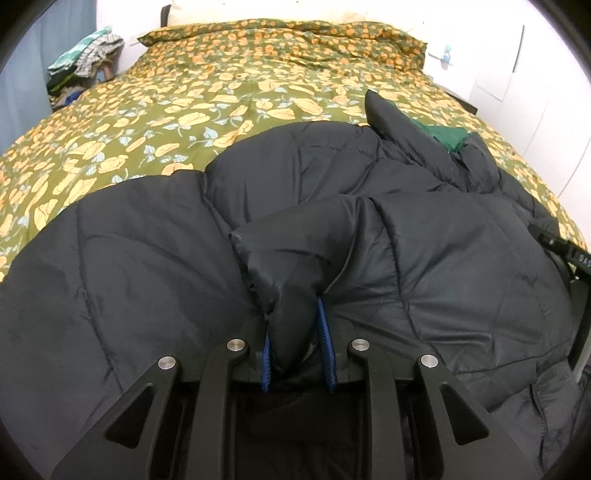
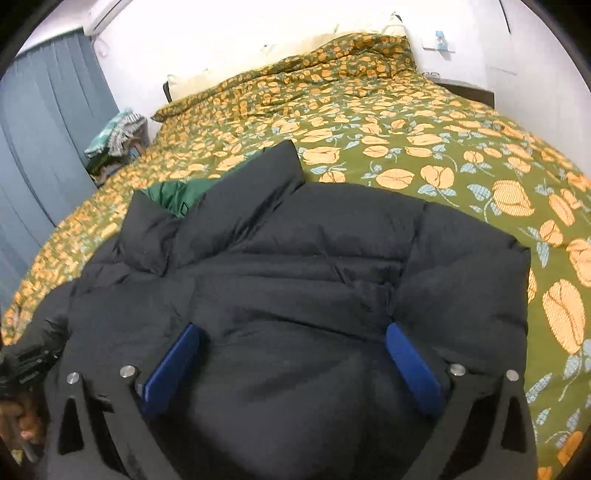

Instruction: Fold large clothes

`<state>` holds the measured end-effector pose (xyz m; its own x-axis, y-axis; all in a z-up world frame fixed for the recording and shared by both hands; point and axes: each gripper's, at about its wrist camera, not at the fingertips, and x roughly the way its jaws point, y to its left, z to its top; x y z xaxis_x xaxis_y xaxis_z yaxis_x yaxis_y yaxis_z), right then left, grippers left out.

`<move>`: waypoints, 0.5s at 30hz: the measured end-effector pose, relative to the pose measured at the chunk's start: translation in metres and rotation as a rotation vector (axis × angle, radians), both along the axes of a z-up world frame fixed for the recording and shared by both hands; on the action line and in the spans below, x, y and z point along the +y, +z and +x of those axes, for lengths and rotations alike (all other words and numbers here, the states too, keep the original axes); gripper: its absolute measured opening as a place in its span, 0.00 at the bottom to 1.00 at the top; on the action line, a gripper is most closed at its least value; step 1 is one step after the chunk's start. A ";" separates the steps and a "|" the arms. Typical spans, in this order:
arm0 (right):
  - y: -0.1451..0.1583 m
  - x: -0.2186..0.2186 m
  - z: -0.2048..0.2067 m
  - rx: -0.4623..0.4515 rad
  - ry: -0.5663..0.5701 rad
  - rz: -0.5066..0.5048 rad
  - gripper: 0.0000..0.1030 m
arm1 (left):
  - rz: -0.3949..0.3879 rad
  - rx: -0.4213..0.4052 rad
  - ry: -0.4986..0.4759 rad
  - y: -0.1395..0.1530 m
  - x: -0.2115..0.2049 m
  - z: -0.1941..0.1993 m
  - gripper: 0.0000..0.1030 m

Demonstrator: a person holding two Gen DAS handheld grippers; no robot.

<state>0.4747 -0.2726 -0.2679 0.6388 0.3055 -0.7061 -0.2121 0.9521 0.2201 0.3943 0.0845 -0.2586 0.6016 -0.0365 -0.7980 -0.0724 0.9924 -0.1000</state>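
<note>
The black puffer jacket (image 1: 369, 236) (green lining showing at the collar) is spread on the floral bedspread (image 1: 184, 110). A fold of it is pinched by the left hand-held gripper (image 1: 297, 339); the right hand-held gripper (image 2: 291, 354) is held wide apart above it, grasping nothing.

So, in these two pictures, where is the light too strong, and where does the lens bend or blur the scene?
Left wrist view: the wall behind the bed is washed out to white, the bedspread curves from fisheye distortion, and the black jacket shows little detail. Right wrist view: the wall is washed out again, dark lens corners show, and the hand at the left edge is blurred.
</note>
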 end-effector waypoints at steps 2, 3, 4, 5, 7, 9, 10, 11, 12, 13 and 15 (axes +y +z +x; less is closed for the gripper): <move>0.000 0.004 0.000 0.002 -0.002 -0.031 1.00 | -0.008 -0.003 0.000 0.000 0.001 0.000 0.22; 0.000 0.005 -0.001 0.002 -0.002 -0.039 1.00 | -0.010 -0.003 0.000 0.000 0.001 0.000 0.22; 0.000 0.007 -0.001 0.002 -0.003 -0.048 1.00 | -0.011 -0.003 0.000 0.000 0.001 0.000 0.22; -0.001 0.006 0.000 0.002 -0.002 -0.049 1.00 | -0.009 -0.002 0.000 0.000 0.001 0.000 0.22; -0.001 0.005 0.002 0.003 -0.002 -0.047 1.00 | -0.005 -0.001 -0.001 0.000 0.001 0.000 0.22; -0.001 0.005 0.002 0.003 -0.002 -0.048 1.00 | 0.003 0.002 0.000 0.000 0.000 0.000 0.23; -0.001 0.005 0.002 0.002 -0.002 -0.048 1.00 | 0.008 0.005 0.000 0.000 -0.001 0.000 0.23; -0.001 0.005 0.002 0.002 -0.002 -0.048 1.00 | 0.013 0.007 0.000 0.000 -0.001 0.000 0.23; -0.001 0.005 0.002 0.002 -0.002 -0.047 1.00 | 0.021 0.009 0.000 0.000 -0.003 0.001 0.23; -0.001 0.005 0.002 0.002 -0.002 -0.047 1.00 | 0.032 0.011 0.000 0.000 -0.004 0.001 0.23; -0.001 0.005 0.002 0.002 -0.003 -0.047 1.00 | 0.048 0.015 0.000 0.001 -0.006 0.002 0.23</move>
